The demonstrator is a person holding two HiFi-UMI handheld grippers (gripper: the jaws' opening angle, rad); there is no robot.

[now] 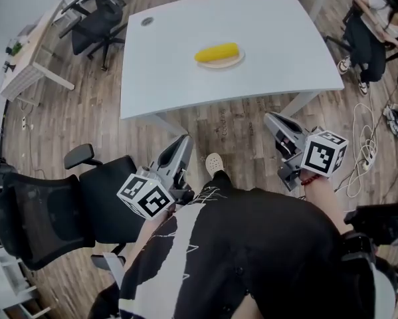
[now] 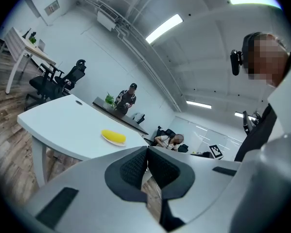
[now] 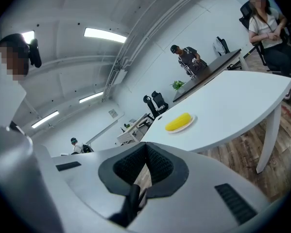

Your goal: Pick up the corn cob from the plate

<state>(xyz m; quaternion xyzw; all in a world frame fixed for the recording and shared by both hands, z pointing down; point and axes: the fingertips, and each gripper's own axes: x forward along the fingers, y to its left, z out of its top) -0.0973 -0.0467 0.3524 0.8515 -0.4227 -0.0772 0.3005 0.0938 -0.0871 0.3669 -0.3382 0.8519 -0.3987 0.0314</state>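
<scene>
My left gripper [image 1: 183,143] and right gripper [image 1: 273,119], jaws pressed together, empty, hang short of the table's [image 1: 179,85] near edge; corn [image 1: 217,52] on a plate [image 1: 222,64] sits seemingly mid-table, bare top around.

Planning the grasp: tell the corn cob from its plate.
The corn cob is bright yellow, the plate pale cream. The corn cob is long and rounded, the plate flat and shallow. The corn cob lies on the plate. Both are untouched.

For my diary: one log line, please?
corn cob: on plate | left hand-held gripper: shut, empty | right hand-held gripper: shut, empty
</scene>
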